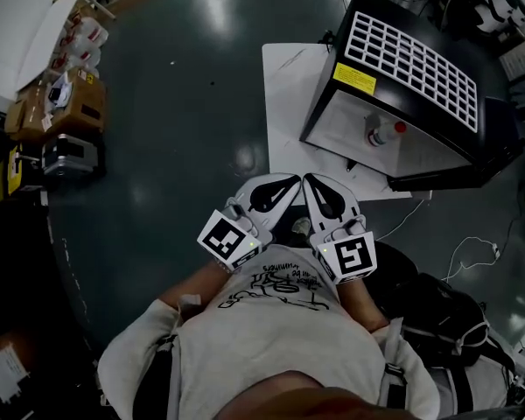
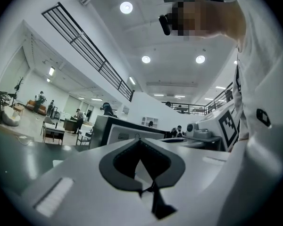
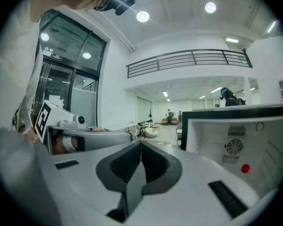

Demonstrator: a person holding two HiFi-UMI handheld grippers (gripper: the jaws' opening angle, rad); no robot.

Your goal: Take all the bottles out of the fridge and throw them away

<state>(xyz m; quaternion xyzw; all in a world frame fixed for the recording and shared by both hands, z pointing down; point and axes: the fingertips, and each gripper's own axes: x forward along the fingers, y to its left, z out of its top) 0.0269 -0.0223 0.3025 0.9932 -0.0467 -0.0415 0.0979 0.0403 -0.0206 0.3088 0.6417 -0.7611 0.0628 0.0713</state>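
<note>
Inside the fridge, one red-capped bottle was visible, not yet removed; your left tool and right tool were closed on nothing, disposal seemingly all outstanding.

Cardboard boxes, black bag, white mat, dark floor
</note>
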